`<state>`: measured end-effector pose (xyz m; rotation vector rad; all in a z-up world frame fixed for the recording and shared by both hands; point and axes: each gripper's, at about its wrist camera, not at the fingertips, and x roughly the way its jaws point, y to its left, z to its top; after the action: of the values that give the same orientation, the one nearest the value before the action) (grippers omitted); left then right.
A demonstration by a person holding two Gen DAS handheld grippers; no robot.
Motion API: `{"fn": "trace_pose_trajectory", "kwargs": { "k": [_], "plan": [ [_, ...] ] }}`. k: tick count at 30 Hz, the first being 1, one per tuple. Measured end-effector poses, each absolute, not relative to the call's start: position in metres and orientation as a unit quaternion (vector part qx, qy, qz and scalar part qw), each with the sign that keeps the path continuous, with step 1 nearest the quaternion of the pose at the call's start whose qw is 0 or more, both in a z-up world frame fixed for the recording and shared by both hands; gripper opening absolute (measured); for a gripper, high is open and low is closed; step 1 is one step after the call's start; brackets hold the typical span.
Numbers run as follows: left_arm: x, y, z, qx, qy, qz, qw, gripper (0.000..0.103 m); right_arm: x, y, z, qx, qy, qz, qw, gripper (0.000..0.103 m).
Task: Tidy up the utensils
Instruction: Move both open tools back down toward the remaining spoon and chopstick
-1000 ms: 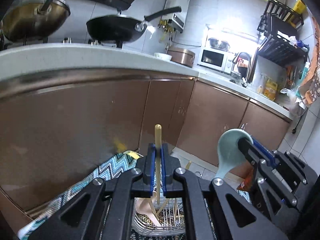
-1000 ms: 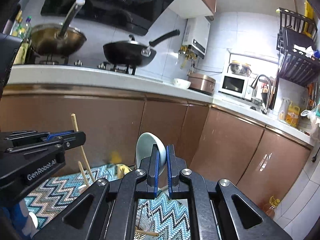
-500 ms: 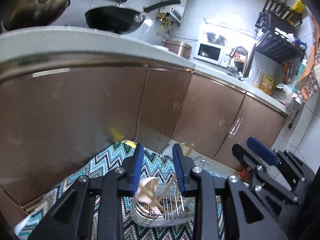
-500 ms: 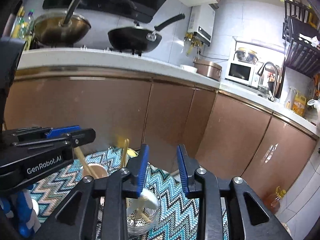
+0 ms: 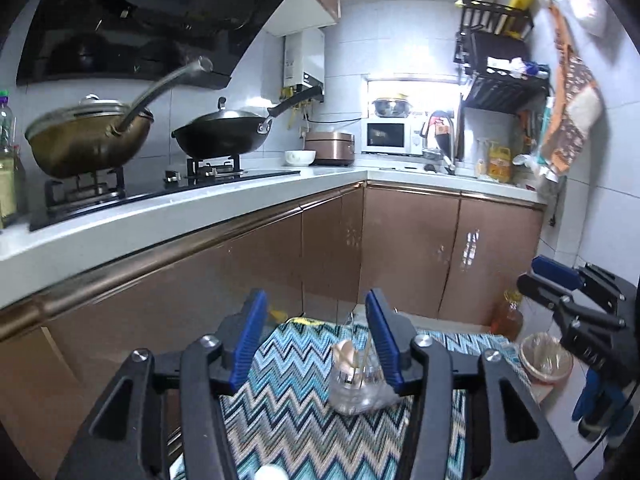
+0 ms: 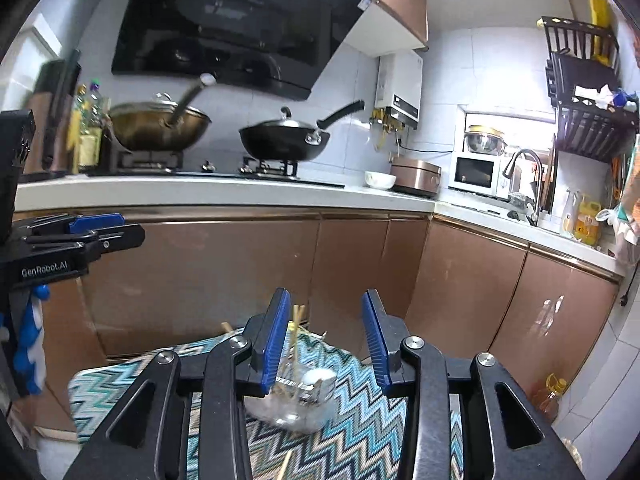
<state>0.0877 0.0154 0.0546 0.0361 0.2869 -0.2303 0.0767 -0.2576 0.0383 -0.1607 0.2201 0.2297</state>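
Both grippers are empty right now. The left gripper [image 5: 316,336] has its jaws opening, about half spread, nothing between the pads. The right gripper [image 6: 326,336] is opening too, a bit narrower, also holding nothing. The utensils sit in the wire utensil holder [image 5: 354,388] on the zigzag mat [image 5: 288,408]: chopsticks [image 6: 295,322] and a pale spoon [image 5: 346,352] sticking up. My worry is that holder looks light and top-heavy, so a gripper clipping a chopstick end could tip the whole thing over.
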Motion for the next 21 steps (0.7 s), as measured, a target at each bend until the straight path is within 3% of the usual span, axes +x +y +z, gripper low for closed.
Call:
{"fn": "trace_pose_trajectory", "kwargs": {
  "k": [8,21],
  "plan": [
    [0.030,0.051,0.059,0.009,0.125,-0.099,0.987,0.070,0.014,-0.255,0.042,-0.068,0.116,0.119,0.984,0.040],
    [0.008,0.086,0.037,-0.026,0.148,-0.108,0.983,0.072,-0.033,-0.256,0.016,-0.056,0.166,0.112,0.978,0.044]
  ]
}}
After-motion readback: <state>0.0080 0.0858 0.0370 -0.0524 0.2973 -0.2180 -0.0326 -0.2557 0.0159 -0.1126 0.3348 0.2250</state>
